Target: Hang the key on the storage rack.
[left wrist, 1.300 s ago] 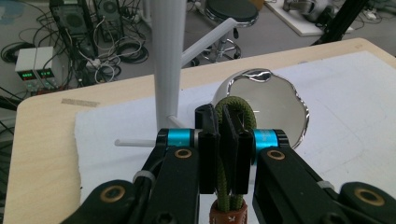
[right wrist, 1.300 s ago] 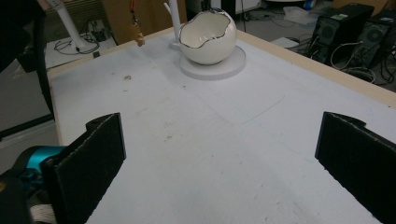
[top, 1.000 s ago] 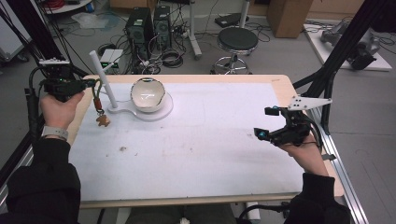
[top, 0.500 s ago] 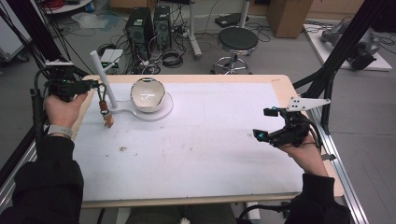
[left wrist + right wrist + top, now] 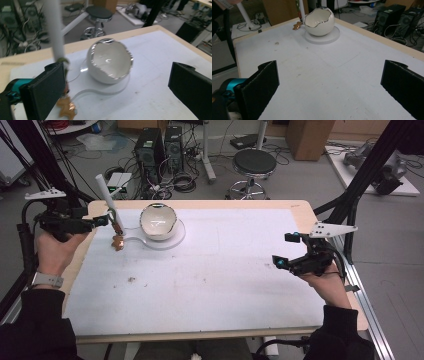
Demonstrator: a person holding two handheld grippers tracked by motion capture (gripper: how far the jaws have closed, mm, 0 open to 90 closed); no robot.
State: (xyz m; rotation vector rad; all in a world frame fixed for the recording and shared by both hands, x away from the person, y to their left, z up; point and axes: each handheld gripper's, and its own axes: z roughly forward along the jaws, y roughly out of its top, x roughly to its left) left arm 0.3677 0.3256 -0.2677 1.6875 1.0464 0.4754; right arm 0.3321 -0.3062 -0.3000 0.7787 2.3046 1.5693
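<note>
High view: a person seated at a white-topped table (image 5: 215,285) holds a two-jaw gripper in each hand. The left gripper (image 5: 102,220) sits at the table's far left corner, its tip just beside a white stick (image 5: 107,197) that leans tilted, its upper end out beyond the table edge. At the stick's lower end hangs a small copper-coloured ornament (image 5: 118,241), which rests on the white surface. The jaws of this gripper have just been opening and now stand wide, with nothing pressed between the pads. In the left gripper view the stick (image 5: 56,32) rises just past the near pad (image 5: 47,92), close to it or perhaps brushing it, and the ornament (image 5: 66,108) lies below that pad.

Just to the right of the stick stands a white egg-shaped bowl (image 5: 158,221) with a jagged silver rim, seated on a round white base (image 5: 172,240). Its opening faces up and slightly toward the left gripper.

The right gripper (image 5: 286,251) is held well apart from all this, near the table's right edge, pointing across the surface toward the bowl. Its jaws are spread wide and hold nothing; the right gripper view looks between them over bare white tabletop to the bowl (image 5: 319,21) at the far end.
</note>
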